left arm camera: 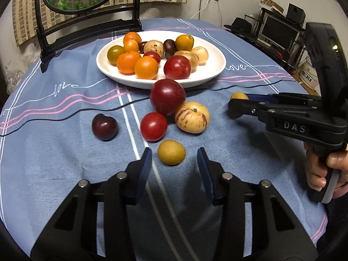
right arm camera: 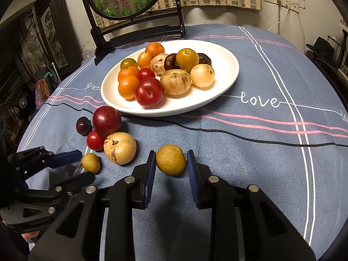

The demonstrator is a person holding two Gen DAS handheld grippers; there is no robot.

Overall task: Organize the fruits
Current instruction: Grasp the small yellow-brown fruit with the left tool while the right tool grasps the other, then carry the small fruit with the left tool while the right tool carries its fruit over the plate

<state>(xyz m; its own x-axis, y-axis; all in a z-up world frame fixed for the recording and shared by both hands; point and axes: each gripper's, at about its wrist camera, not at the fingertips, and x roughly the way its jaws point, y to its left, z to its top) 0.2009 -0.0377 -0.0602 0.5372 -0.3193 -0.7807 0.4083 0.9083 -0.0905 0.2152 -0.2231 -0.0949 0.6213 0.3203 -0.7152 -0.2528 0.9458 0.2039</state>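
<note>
Small yellow-brown fruit [right arm camera: 171, 159] apparently between hand-held gripper [right arm camera: 171, 163] pads.

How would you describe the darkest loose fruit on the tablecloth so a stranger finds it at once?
Start at the white plate on the blue tablecloth; a cluster of loose fruit lies on the cloth in front of it. The dark purple cherry sits at the cluster's left end, the only near-black fruit off the plate.
</note>
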